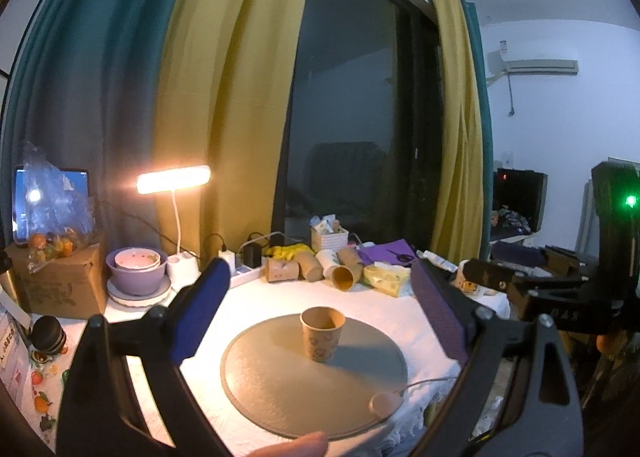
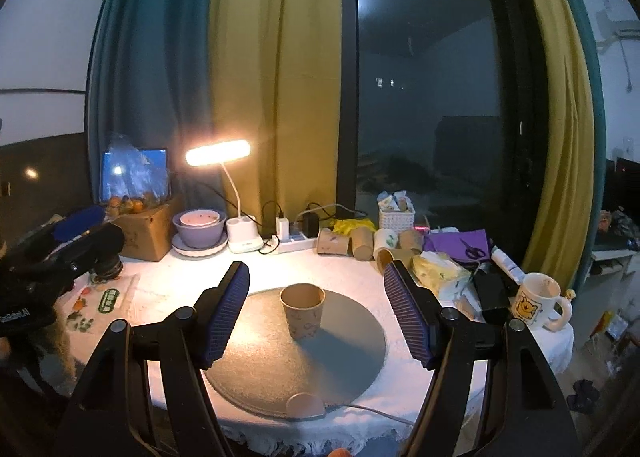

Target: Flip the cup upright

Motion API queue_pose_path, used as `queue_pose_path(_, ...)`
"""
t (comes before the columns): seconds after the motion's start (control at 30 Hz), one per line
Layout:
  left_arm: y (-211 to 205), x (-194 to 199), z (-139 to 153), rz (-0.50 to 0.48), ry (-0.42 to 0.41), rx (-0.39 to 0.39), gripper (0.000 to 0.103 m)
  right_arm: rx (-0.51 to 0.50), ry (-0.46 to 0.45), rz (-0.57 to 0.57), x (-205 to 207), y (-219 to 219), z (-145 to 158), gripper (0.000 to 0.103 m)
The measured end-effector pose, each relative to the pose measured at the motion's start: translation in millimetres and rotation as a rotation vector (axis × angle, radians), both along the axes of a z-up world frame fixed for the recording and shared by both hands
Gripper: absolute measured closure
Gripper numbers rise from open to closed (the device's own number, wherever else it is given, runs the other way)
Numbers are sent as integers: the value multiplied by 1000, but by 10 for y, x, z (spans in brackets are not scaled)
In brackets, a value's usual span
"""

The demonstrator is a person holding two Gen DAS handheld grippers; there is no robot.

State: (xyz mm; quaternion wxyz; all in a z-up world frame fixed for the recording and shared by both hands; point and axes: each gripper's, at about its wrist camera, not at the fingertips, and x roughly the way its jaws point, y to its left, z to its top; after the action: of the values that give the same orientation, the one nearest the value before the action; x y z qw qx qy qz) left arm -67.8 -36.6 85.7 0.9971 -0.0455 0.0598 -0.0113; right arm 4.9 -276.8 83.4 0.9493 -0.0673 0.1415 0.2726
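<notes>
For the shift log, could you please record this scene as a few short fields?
cup: paper cup upright, mouth up, looks empty
support: round grey mat on the white-clothed table
left gripper: jaws open, cup between them in its view, not touching
right gripper: jaws open, holding nothing
background: lit desk lamp, spare paper cups at the back
task state: cup already upright

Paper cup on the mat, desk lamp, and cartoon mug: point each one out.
paper cup (image 2: pixel 303 311), right wrist view, on its outer side wall.
desk lamp (image 2: pixel 218 152), right wrist view, on the glowing light bar.
cartoon mug (image 2: pixel 534 303), right wrist view, on the printed side.
</notes>
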Motion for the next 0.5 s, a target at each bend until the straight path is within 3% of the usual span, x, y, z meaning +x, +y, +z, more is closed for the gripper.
queue_pose_path(0.5, -21, 2, -26, -4, 13, 4, 10, 1, 13, 6, 15, -6, -35, 30)
